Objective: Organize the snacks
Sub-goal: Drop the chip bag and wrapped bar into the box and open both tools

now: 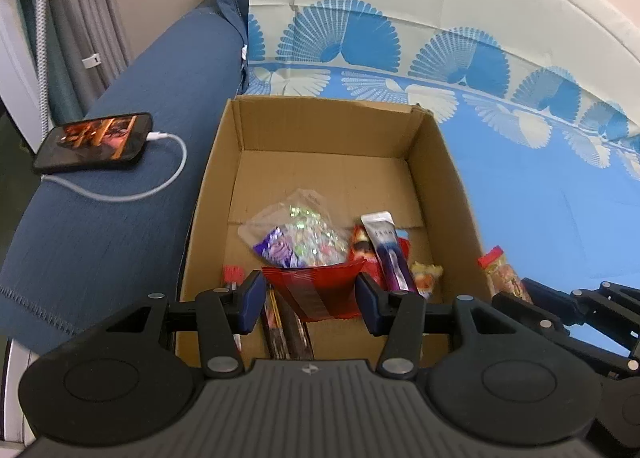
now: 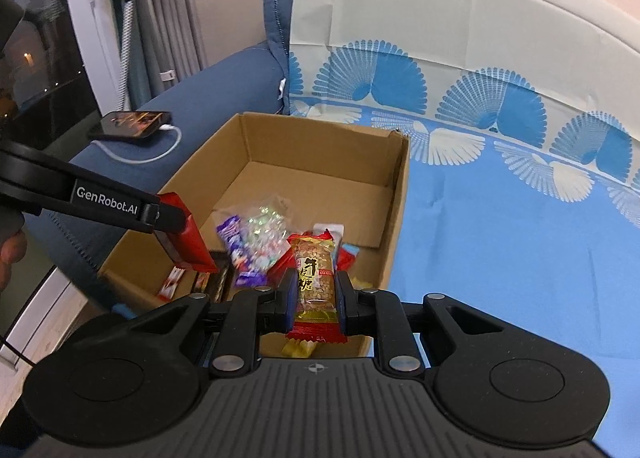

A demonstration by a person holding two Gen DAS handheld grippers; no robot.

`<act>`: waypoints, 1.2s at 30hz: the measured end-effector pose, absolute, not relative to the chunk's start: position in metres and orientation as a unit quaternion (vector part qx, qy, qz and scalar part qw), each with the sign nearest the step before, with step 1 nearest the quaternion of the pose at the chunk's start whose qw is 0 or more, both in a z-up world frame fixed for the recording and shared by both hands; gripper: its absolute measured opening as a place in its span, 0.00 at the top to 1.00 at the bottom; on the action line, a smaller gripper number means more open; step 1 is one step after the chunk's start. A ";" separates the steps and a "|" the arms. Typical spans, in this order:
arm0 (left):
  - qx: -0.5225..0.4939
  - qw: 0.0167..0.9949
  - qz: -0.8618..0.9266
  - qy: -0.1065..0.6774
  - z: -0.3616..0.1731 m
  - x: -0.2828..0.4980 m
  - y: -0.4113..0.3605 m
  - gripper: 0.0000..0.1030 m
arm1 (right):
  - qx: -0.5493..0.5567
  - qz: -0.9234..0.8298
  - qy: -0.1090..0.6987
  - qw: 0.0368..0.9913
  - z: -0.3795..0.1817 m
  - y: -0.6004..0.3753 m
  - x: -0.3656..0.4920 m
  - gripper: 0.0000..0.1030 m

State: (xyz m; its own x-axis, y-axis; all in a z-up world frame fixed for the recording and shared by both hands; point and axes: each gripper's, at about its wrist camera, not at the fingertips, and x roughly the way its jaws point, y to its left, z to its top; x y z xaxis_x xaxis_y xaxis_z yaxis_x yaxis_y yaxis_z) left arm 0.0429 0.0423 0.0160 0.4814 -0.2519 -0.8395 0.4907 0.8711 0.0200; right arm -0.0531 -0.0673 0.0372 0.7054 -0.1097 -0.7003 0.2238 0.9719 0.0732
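Note:
An open cardboard box (image 1: pixel 436 162) stands on a sofa and holds several snacks: a clear bag of candies (image 1: pixel 300 230), a purple packet (image 1: pixel 276 252) and a white and purple bar (image 1: pixel 386 250). My left gripper (image 1: pixel 308 286) is shut on a red snack packet (image 1: pixel 316 290) above the box's near end. From the right wrist view the same red snack packet (image 2: pixel 192 246) hangs from the left gripper (image 2: pixel 176 226) over the cardboard box (image 2: pixel 400 186). My right gripper (image 2: pixel 317 282) is shut on a peanut candy bar (image 2: pixel 314 270), held upright over the box's near right corner.
A phone (image 1: pixel 94 142) on a white charging cable (image 1: pixel 160 182) lies on the blue sofa arm (image 1: pixel 120 226) left of the box. A blue fan-patterned cloth (image 1: pixel 540 194) covers the seat to the right. Curtains (image 2: pixel 160 18) hang at far left. A hand (image 2: pixel 8 254) shows at the edge.

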 end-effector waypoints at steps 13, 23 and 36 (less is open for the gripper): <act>0.149 0.847 -0.201 0.469 -0.023 0.132 0.007 0.47 | 0.097 -0.099 0.380 0.914 0.000 -0.110 0.035 0.80; 0.148 0.872 -0.162 0.437 -0.022 0.155 0.011 0.00 | 0.109 -0.119 0.348 0.923 -0.002 -0.135 0.072 0.39; 0.132 0.855 -0.158 0.476 0.003 0.044 0.077 0.00 | 0.088 -0.099 0.381 0.915 0.022 -0.068 -0.025 0.11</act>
